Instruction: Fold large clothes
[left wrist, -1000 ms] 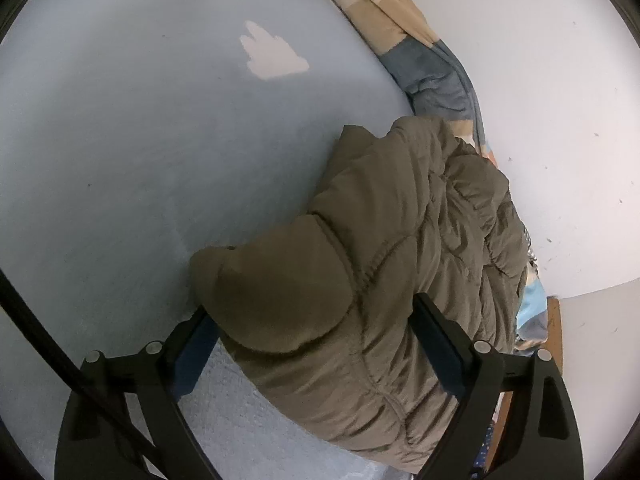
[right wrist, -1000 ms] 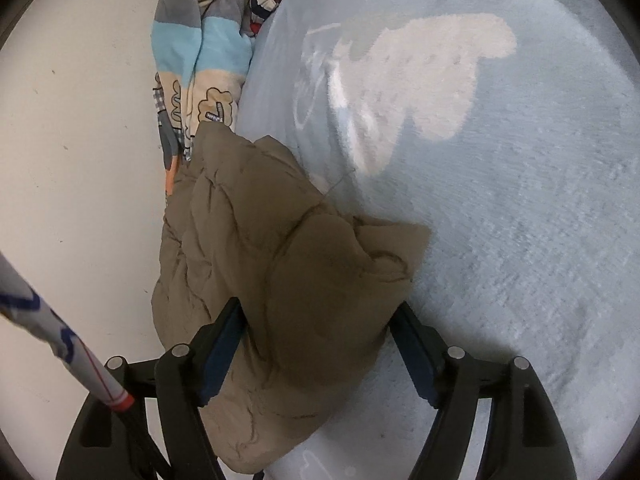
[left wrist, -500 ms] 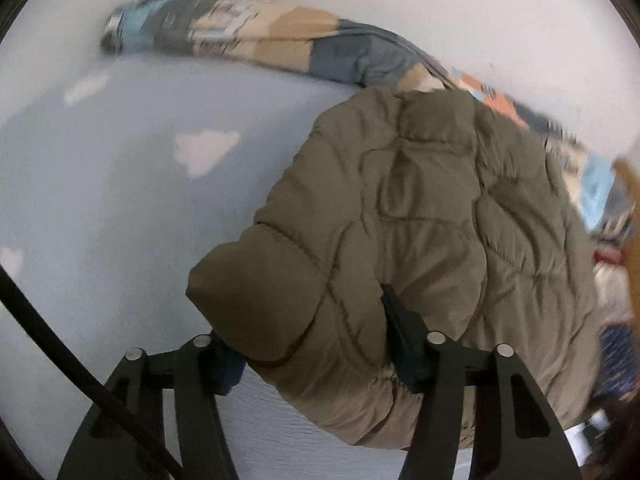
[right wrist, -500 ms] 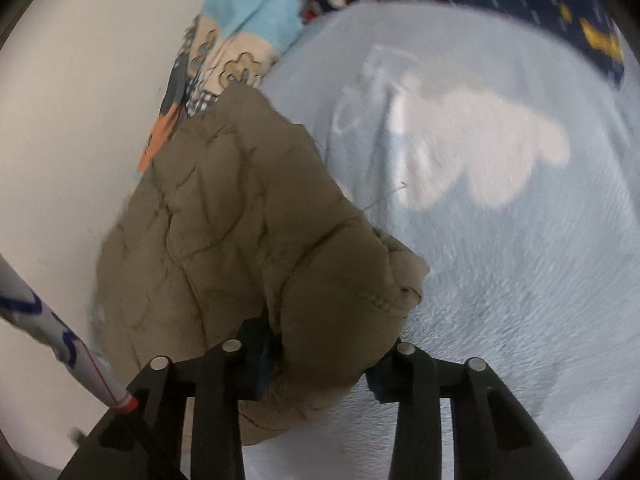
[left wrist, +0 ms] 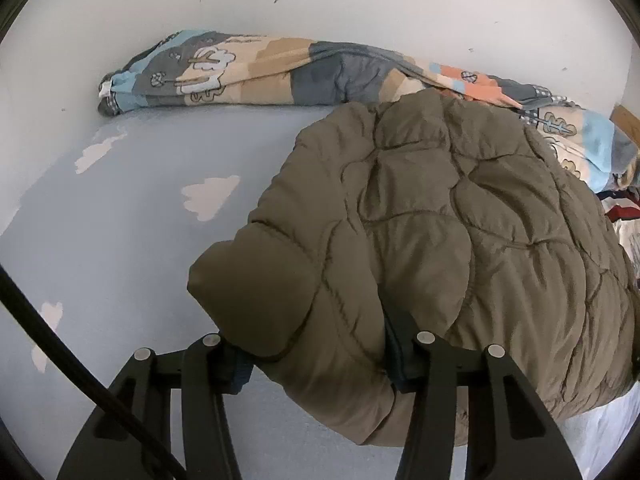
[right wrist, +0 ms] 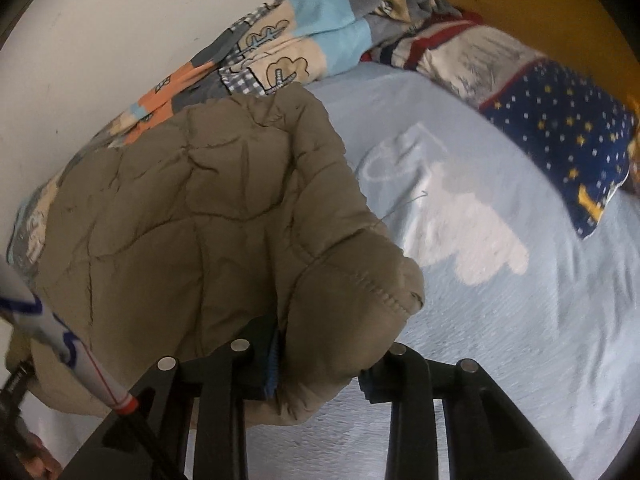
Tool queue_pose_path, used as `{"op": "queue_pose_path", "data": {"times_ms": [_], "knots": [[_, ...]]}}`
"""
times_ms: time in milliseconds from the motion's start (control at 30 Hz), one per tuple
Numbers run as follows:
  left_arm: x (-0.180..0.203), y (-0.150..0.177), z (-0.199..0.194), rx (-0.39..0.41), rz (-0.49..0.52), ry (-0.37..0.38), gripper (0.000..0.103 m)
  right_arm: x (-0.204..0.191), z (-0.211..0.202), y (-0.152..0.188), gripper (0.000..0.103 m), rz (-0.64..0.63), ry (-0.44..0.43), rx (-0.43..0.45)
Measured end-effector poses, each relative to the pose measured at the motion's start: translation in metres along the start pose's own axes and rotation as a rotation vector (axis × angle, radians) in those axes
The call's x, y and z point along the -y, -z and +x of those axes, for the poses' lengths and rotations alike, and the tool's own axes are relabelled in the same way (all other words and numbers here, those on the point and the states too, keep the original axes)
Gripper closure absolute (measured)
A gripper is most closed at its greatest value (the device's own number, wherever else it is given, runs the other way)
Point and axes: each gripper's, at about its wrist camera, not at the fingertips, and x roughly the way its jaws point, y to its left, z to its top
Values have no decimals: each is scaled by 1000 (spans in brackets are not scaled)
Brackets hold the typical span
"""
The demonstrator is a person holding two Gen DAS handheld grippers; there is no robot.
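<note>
- Left gripper [left wrist: 316,354]: jaws closing, pads clamped on padded corner of olive jacket [left wrist: 440,240]; bulk spreads ahead and right of it.
- Right gripper [right wrist: 320,364]: jaws closing, pinching other corner [right wrist: 352,300]; prob. paired hold to lift for the fold.
- Blue bedsheet [right wrist: 500,340] below; patterned blanket [left wrist: 260,72] beyond.

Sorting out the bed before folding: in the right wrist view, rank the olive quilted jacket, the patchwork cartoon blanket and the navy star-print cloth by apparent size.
1. Olive quilted jacket, largest, though nearest the camera.
2. Patchwork cartoon blanket.
3. Navy star-print cloth, smallest; partly cut off at the edge.
</note>
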Motion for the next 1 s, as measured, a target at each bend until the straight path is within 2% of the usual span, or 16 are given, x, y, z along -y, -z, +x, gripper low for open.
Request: {"op": "queue_pose_path", "data": {"times_ms": [333,567,833,1000], "knots": [[-1,6,-42,19,28,17,53,-9,-38,2,73,-85,24,36],[-8,29,-86,34,57,30,53,0,-81,24,73,-110,1,44],[-27,91,-145,30,27,39,53,32,-136,79,73,-93,-27,34],[-40,126,-155,-7,8,53,53,54,-151,112,72,-71,-48,10]]}}
